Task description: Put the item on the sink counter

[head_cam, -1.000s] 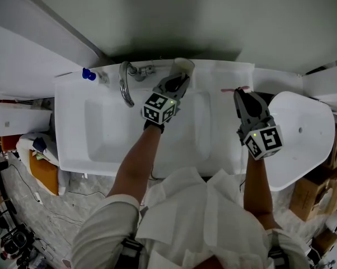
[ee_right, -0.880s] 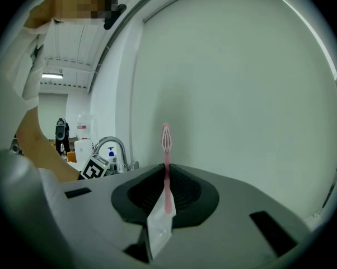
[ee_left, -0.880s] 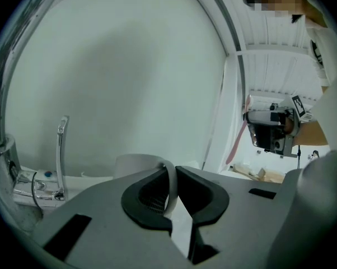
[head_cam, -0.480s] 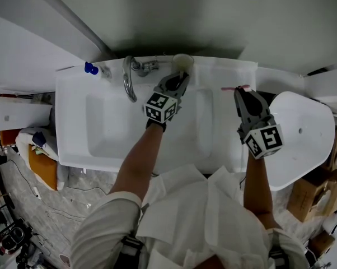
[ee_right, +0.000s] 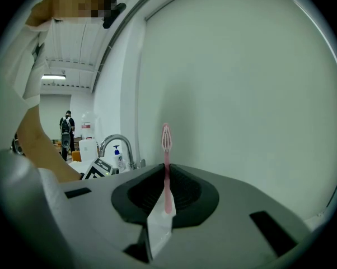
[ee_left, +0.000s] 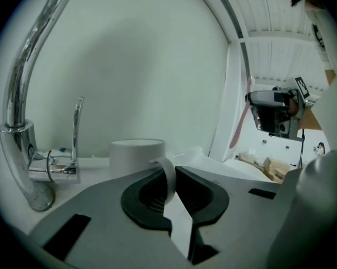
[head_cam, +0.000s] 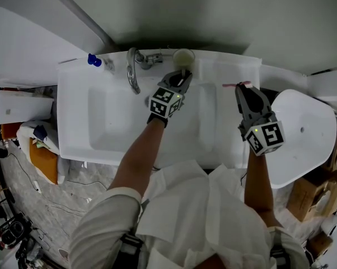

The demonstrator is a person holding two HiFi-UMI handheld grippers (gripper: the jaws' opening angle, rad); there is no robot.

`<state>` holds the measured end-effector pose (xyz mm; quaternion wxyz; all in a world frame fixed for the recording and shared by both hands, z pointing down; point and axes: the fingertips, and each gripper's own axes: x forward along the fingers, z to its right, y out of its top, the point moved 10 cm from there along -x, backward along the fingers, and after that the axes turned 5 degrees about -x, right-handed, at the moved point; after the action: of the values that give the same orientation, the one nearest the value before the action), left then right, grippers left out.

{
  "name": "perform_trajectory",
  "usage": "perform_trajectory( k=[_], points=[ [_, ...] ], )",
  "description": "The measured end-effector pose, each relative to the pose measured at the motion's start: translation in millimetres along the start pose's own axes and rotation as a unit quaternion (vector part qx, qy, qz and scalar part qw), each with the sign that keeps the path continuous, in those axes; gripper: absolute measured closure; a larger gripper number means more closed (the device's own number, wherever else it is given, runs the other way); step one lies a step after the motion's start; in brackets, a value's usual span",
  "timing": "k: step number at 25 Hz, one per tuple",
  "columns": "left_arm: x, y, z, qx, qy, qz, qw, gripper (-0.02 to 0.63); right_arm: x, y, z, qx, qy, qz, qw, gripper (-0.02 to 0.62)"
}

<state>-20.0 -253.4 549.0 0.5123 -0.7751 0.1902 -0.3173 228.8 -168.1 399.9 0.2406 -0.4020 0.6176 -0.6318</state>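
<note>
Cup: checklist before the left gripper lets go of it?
1. Left gripper shut on the cup by its handle: ok.
2. Cup upright: ok.
3. Cup's base resting on the counter: cannot tell, the jaws hide it.
4. Cup apart from the faucet: ok.
5. Right gripper shut on the toothbrush, well away from the cup: ok.

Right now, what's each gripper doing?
Left gripper: closed on the handle of the white cup.
Right gripper: closed on the pink toothbrush.
</note>
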Motion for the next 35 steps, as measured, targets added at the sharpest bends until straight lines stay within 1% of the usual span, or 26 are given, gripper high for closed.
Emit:
perform_trajectory(
  k=[7,11,15,17,19,23,27,33,35],
  points=[
    [4,-6,8,0.039,0.006,-0.025,0.9989,0.566,-5,1,0,-0.001,-0.002,0.001,1.0,0.565],
    [4,-9,15,0.068,0.014,-0.04,0.9968,0.544,-7,-1,-1,0.002,-0.004,0.002,1.0,0.565],
    [6,-13,22,0.128,0.007,-0.061,0.9899,0.474,-6,-4,-4,0.003,-0.001,0.002,1.0,0.565],
    [5,-18,23,0.148,0.0,-0.072,0.9864,0.466,-6,-6,-5,0.004,0.0,0.0,1.0,0.565],
    [2,-22,21,0.146,-0.003,-0.071,0.9867,0.468,-6,-7,-5,0.004,0.0,-0.002,1.0,0.565],
    [-8,-25,11,0.123,0.004,-0.052,0.9911,0.468,-7,-11,-5,0.005,0.001,-0.007,1.0,0.565],
    [-13,-23,4,0.117,0.013,-0.041,0.9922,0.466,-1,-14,-6,0.005,0.004,-0.008,1.0,0.565],
    [-17,-20,2,0.112,0.023,-0.048,0.9923,0.466,2,-9,-11,0.003,0.011,-0.004,1.0,0.565],
    [-19,-19,1,0.105,0.024,-0.05,0.9929,0.455,3,-7,-11,0.002,0.01,-0.003,1.0,0.565]
  ],
)
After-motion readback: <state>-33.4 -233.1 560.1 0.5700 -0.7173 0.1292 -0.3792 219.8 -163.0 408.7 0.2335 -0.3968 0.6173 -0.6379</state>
